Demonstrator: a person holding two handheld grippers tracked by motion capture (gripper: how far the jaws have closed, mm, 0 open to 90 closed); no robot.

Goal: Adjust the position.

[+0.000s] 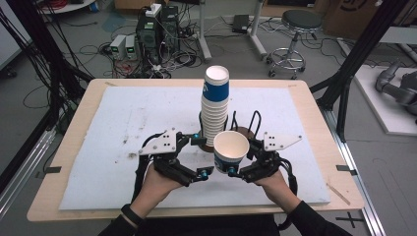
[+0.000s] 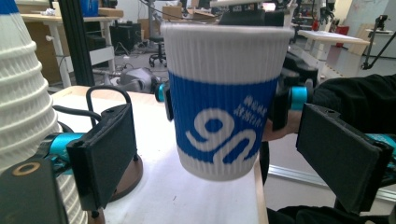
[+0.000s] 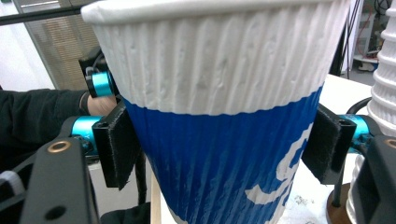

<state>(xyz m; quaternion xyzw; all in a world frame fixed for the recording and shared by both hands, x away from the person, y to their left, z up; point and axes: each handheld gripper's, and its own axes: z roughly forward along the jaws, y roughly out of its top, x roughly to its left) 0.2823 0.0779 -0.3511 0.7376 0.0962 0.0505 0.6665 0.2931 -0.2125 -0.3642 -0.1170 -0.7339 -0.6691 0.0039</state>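
High view, read from left to right: the left gripper (image 1: 205,156) sits beside the stack of paper cups (image 1: 215,105), its jaws apart and clamped on nothing. That stack stands on a round brown holder with black wire loops (image 1: 255,121) near the middle of the white foam mat (image 1: 123,128). Just right of it, a single blue-and-white ribbed paper cup (image 1: 230,150) hangs above the mat — the right gripper (image 1: 239,169) has its jaws pressed on the cup's sides.

In the left gripper view the two black pads stand wide, the left pad (image 2: 105,154) and the right pad (image 2: 338,154) well clear of the cup (image 2: 222,107) between and beyond them; no contact shows. In the right gripper view both pads (image 3: 116,144) bear on the blue band of the cup (image 3: 219,116), which is upright.

By my reading, one cup is off the stack and now carried by the right hand alone — the separating looks done. Still to do: setting this cup down somewhere on the mat, and likely pulling further cups from the tall stack.
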